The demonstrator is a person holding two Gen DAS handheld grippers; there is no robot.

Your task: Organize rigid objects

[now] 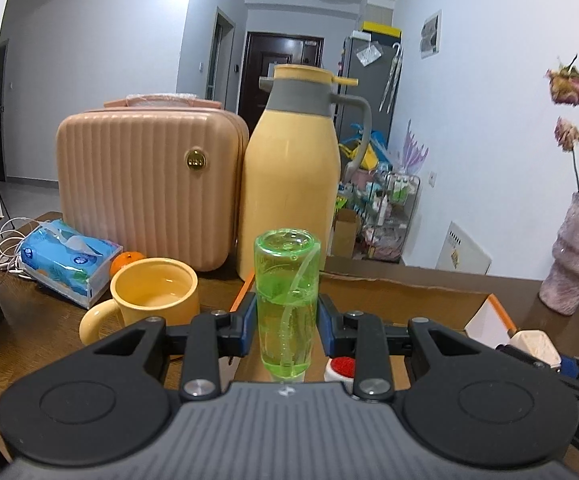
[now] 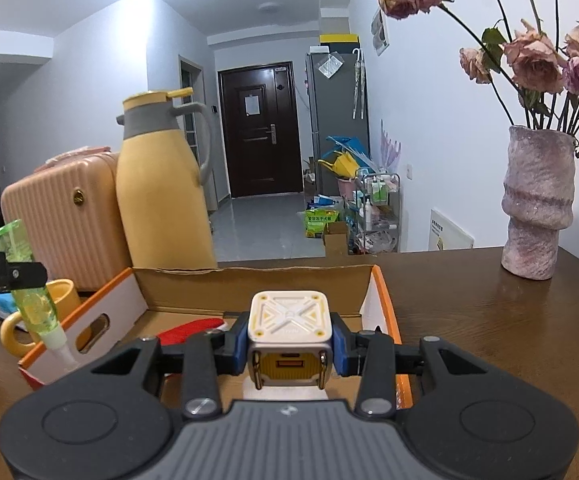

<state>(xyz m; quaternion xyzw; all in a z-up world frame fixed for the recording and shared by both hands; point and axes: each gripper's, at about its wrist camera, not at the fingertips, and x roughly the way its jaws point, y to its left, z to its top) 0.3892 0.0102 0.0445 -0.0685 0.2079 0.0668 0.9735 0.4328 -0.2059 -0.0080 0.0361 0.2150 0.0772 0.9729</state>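
My left gripper is shut on a clear green spray bottle, held upside down above the left edge of an open cardboard box. The bottle also shows in the right wrist view, its white nozzle pointing down. My right gripper is shut on a white and yellow cube-shaped device and holds it over the box. A red and white object lies inside the box; it also shows in the left wrist view.
On the wooden table stand a yellow mug, a yellow thermos jug, a pink ribbed case, a blue tissue pack and an orange. A pink vase of dried roses stands right of the box.
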